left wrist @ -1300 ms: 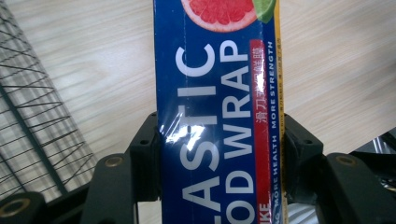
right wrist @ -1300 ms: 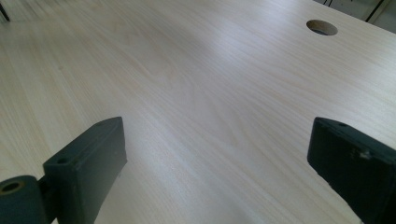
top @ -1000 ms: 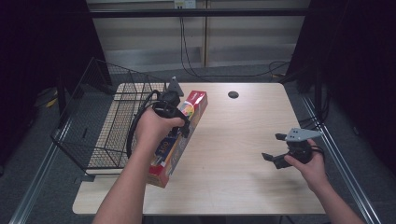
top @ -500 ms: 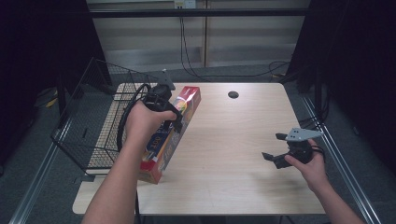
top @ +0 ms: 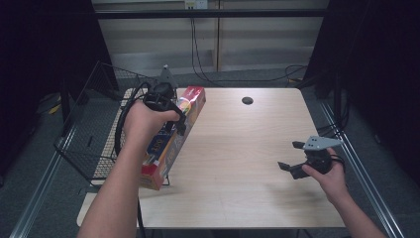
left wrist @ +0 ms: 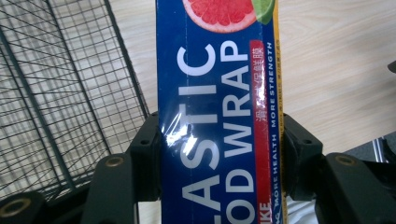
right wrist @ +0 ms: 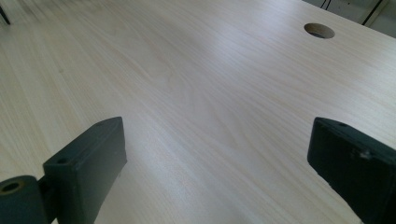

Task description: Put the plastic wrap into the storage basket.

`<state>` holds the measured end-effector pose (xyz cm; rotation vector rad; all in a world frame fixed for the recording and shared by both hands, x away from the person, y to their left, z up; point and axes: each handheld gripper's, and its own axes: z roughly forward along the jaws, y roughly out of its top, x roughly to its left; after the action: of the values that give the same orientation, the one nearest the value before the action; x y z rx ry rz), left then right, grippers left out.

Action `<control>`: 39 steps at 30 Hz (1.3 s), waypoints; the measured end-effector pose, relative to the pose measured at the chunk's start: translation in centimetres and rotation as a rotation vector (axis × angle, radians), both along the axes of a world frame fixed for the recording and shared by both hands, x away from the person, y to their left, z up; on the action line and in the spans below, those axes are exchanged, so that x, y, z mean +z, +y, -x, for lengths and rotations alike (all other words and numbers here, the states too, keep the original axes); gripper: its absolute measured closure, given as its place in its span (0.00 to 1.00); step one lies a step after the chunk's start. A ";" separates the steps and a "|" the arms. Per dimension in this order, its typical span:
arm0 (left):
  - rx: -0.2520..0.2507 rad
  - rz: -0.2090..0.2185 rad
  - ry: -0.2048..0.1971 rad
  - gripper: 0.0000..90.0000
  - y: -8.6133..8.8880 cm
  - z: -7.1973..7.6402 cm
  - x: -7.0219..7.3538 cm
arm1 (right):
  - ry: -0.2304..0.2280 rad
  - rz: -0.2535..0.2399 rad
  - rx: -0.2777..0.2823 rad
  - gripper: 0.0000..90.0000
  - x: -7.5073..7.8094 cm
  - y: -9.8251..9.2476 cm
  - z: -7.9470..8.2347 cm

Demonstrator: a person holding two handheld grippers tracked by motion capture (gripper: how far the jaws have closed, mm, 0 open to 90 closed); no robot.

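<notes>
Jaws of left gripper (left wrist: 219, 154) clamping plastic wrap box (left wrist: 217, 93) between them

Box at my nine o'clock, free claw at my three.

In the high view my left claw (top: 173, 111) clamps the plastic wrap box (top: 171, 144) across its width at about ten o'clock on the table (top: 237, 148); the box runs from seven o'clock to eleven along the table's left edge, just beside the wire basket (top: 94, 134) on its left. The cable hole (top: 247, 100) lies at twelve o'clock. My right claw (top: 292, 161), jaws apart, hangs at four o'clock, well apart from the box.
</notes>
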<state>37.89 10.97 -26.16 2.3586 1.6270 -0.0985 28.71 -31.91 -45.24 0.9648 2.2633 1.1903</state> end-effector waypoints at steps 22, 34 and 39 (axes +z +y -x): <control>0.073 -0.027 -0.011 0.49 2.4 -0.2 1.4 | -0.002 0.004 -0.004 0.05 0.0 0.0 0.0; 0.114 -0.037 -0.016 0.49 3.9 -0.4 2.3 | -0.008 0.006 -0.013 0.05 0.0 0.1 0.0; 0.125 -0.037 -0.011 0.49 4.5 -0.4 2.6 | -0.005 0.000 -0.010 0.05 -0.1 0.1 -0.1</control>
<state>38.31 15.47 -23.52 2.2732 1.7803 -0.0309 28.77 -31.85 -45.29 0.9712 2.2521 1.1869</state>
